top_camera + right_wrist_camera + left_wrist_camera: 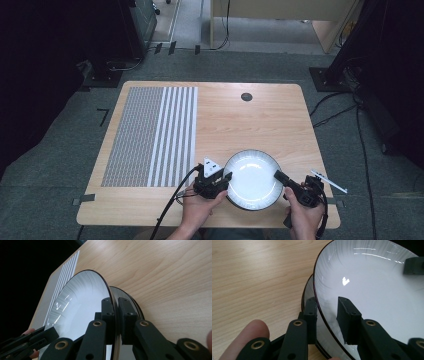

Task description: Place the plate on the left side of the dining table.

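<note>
Straddling the near-left rim of the upper plate (252, 178), the left gripper (224, 180) has one jaw inside the bowl and one outside; a gap shows beside the inner jaw in the left gripper view, so the pads do not press on it. On the opposite rim, the right gripper (278, 175) is clamped on the same plate, both jaws tight against the dark edge in the right gripper view. That plate (82, 305) is tilted above a second plate (125, 293) lying on the counter (260, 120) near its front edge, right of a striped mat (150, 135). A white pen-like object (329, 181) lies just right of the right gripper
</note>
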`<state>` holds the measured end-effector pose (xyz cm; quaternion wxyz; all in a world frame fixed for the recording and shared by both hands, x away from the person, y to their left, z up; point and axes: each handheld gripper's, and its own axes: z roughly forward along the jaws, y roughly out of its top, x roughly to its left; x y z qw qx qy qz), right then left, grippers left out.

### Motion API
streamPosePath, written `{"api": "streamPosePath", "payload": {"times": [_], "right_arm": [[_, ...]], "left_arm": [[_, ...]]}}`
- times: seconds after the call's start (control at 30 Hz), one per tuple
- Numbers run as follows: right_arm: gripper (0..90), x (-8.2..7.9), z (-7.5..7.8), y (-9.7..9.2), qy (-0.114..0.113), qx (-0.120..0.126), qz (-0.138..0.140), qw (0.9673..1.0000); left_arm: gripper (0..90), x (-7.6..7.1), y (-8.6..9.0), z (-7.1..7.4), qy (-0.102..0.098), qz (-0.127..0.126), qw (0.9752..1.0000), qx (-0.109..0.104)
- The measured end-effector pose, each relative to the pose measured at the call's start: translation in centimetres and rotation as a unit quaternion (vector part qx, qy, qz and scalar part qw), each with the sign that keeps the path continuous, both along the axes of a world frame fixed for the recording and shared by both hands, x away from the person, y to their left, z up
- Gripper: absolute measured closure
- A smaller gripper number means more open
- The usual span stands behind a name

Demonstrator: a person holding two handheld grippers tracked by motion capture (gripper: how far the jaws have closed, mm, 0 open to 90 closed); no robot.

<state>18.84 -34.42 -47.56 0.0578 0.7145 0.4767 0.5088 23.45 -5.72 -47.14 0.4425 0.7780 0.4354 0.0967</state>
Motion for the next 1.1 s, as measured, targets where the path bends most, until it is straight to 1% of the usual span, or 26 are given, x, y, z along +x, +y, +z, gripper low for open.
{"api": "streamPosePath", "payload": {"times": [0.13,0.3,0.4,0.47,0.6,0.7,0.73,0.77,0.87,0.9,0.93,1.1], "right_arm": [[84.6,0.3,0.4,0.4,-0.001,-0.001,0.003,1.0],[84.5,0.7,0.7,1.1,0.001,-0.001,0.009,1.0],[84.4,1.0,0.9,1.6,0.004,0.003,0.011,0.9999],[84.3,1.2,1.2,2.1,0.003,0.003,0.013,0.9999],[84.3,1.6,1.6,2.7,0.0,-0.001,0.016,0.9999],[84.2,2.0,2.0,3.4,-0.004,-0.003,0.021,0.9998],[84.2,2.3,2.3,4.0,-0.006,-0.003,0.024,0.9997],[84.2,2.3,2.3,4.0,-0.006,-0.003,0.024,0.9997],[84.2,2.9,2.6,4.9,-0.007,-0.002,0.028,0.9996],[84.2,3.4,2.7,5.7,-0.01,-0.001,0.033,0.9994],[84.2,3.4,2.7,5.7,-0.01,-0.001,0.033,0.9994],[84.2,4.3,3.1,7.2,-0.009,0.001,0.043,0.999]], "left_arm": [[70.1,0.1,0.5,0.3,-0.001,0.002,1.0,-0.002],[69.6,0.2,1.3,0.6,-0.003,0.006,1.0,0.007],[69.2,0.3,1.7,0.8,-0.005,0.009,0.9999,0.007],[69.2,0.6,2.3,1.0,-0.007,0.013,0.9999,0.003],[69.3,0.7,2.9,1.2,-0.008,0.017,0.9998,-0.002],[69.4,1.0,3.7,1.5,-0.008,0.022,0.9997,-0.005],[69.5,1.1,4.1,1.6,-0.008,0.025,0.9996,-0.006],[69.5,1.2,4.4,1.7,-0.009,0.027,0.9996,-0.007],[69.6,1.4,5.4,2.0,-0.012,0.038,0.9992,-0.008],[69.8,1.5,6.0,2.2,-0.013,0.044,0.9989,-0.009],[69.8,1.5,6.0,2.2,-0.013,0.044,0.9989,-0.009],[69.8,2.0,7.6,2.6,-0.017,0.053,0.9984,-0.009]]}}
